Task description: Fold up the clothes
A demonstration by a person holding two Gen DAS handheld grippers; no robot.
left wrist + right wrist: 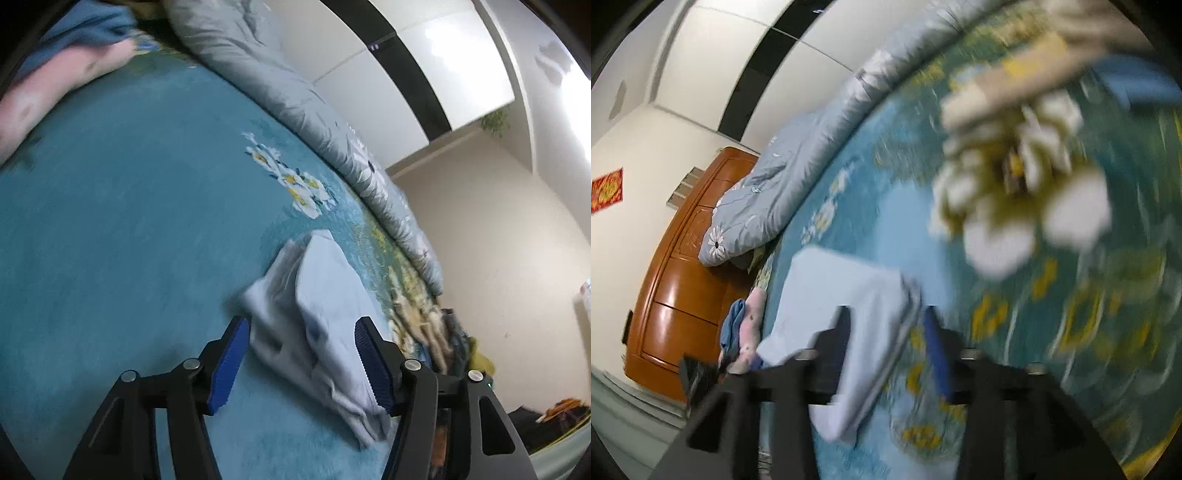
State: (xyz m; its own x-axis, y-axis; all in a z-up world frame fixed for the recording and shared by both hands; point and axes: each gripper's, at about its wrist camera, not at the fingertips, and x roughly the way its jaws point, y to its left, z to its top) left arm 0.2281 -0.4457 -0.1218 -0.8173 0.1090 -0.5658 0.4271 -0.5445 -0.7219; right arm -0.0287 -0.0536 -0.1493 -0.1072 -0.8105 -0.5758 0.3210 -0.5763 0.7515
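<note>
Bed (110, 240) with teal floral cover. Directly on it lay a folded pale-blue garment (325, 317), a rolled grey quilt (258, 74) along the far edge, and pink and blue clothes (74, 55) near one end.

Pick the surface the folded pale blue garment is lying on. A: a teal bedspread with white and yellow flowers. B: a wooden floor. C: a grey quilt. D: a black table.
A: the pale blue garment lies on the teal flowered bedspread, between the open fingers of the left tool; the grey quilt is bunched along the bed's far edge, apart from it.
</note>
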